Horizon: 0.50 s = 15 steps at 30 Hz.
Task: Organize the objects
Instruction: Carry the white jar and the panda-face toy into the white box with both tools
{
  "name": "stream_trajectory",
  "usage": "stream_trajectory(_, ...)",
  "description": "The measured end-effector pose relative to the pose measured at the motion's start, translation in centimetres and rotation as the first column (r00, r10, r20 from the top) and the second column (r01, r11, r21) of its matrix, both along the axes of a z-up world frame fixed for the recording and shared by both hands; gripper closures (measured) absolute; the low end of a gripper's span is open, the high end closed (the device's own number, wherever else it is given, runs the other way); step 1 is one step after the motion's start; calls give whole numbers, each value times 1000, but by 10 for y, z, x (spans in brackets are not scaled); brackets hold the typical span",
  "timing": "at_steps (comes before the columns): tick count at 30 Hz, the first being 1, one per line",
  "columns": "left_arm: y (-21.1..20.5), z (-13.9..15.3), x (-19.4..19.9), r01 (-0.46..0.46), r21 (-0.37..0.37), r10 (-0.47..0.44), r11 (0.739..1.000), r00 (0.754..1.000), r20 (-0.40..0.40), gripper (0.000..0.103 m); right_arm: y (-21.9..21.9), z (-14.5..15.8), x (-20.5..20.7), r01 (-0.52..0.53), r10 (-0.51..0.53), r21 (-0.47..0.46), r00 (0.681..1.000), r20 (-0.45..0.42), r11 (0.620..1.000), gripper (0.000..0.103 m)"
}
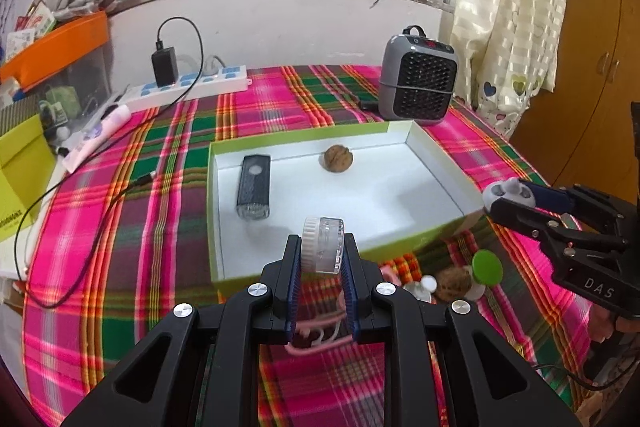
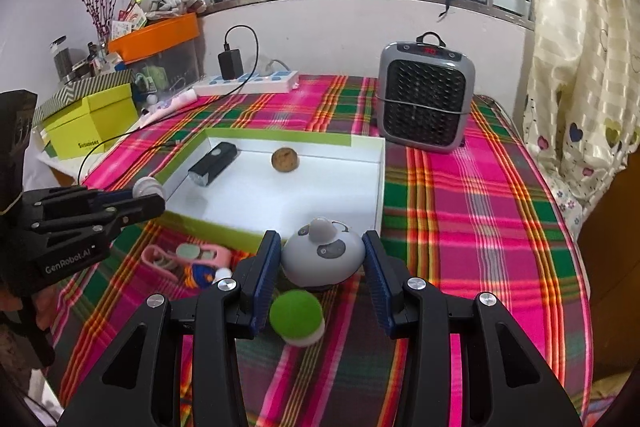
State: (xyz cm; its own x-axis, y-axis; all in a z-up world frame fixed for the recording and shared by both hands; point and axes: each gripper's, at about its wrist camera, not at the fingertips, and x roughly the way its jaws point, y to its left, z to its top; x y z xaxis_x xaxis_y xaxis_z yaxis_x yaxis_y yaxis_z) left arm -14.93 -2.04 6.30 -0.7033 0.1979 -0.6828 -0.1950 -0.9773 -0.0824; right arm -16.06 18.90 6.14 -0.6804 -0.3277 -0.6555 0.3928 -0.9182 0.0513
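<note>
A shallow white tray with green rim [image 1: 440,175] [image 2: 378,183] lies on the plaid cloth and holds a black flashlight [image 1: 253,187] [image 2: 211,161] and a walnut [image 1: 338,158] [image 2: 285,159]. My left gripper [image 1: 320,251] [image 2: 150,193] is shut on a small clear round jar with a white lid [image 1: 323,245], held over the tray's near edge. My right gripper [image 2: 322,253] [image 1: 508,197] grips a grey dome-shaped gadget [image 2: 323,253] [image 1: 509,191] held near the tray's right corner. A green-capped bottle [image 2: 297,317] [image 1: 486,267] stands below the right gripper.
A second walnut [image 1: 453,283], a small white bottle [image 1: 425,287] and a pink cord holder [image 2: 188,255] lie in front of the tray. A grey heater [image 1: 418,77] [image 2: 426,95] stands behind it. A power strip [image 1: 188,87], yellow-green box [image 2: 94,123] and orange bin [image 2: 156,35] are on the left.
</note>
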Motion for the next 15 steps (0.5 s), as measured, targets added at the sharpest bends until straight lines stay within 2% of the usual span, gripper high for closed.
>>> stream_trajectory(8, 3, -2, -31, 2, -6, -2, 1000, 1000, 13, 86, -5, 1, -32, -13, 13, 4, 1000, 11, 1000, 60)
stream_trajectory(15, 5, -6, -60, -3, -13, 3, 1000, 1000, 30, 86, -13, -2, -60, -36, 35, 44, 999, 22, 998, 60)
